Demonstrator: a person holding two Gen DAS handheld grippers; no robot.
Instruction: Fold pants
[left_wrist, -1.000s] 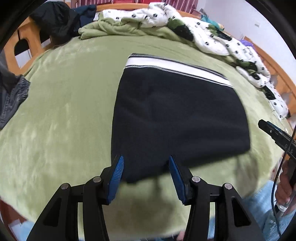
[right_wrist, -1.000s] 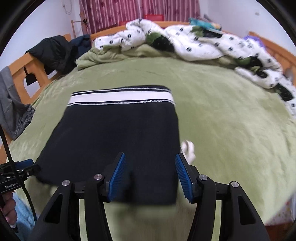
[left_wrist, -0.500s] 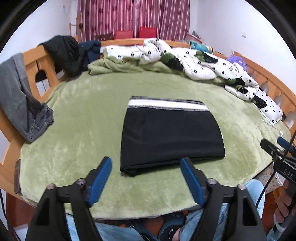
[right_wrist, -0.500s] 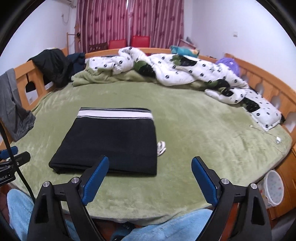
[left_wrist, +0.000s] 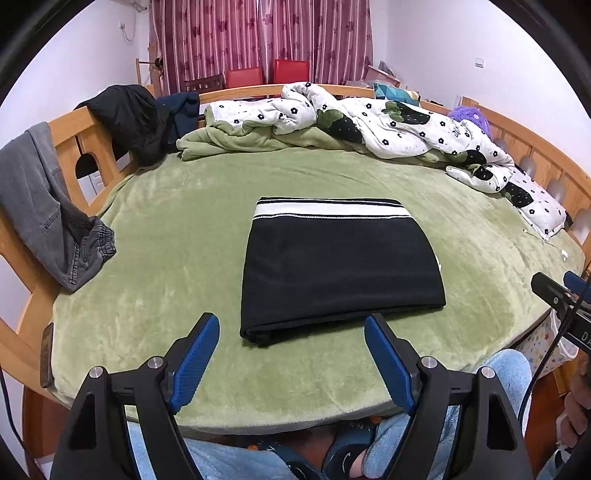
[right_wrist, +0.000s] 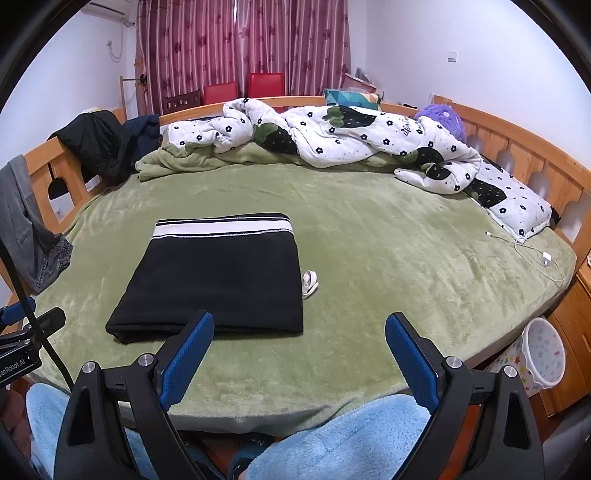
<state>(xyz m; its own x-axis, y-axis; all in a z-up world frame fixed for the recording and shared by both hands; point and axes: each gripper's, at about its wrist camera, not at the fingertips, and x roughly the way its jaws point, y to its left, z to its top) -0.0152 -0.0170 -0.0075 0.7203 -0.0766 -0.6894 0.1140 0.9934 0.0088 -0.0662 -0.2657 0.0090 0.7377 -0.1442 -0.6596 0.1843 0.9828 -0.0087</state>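
Note:
The black pants lie folded into a flat rectangle on the green bed cover, their white-striped waistband on the far side. My left gripper is open, raised above the near edge of the bed, and holds nothing. In the right wrist view the same pants sit left of centre, and my right gripper is open wide and empty, back from their near right corner. A white drawstring end pokes out at the pants' right side. Each gripper's tip shows at the edge of the other's view.
A crumpled white flowered duvet and a green blanket lie along the far side. Grey jeans and dark jackets hang on the wooden bed frame at left. A white charging cable lies at right, a bin beside the bed. The person's light-blue trousers are at the bottom.
Both grippers let go of the pants' near edge, opened wide and pulled back and up. The pants now lie flat and farther away in both views.

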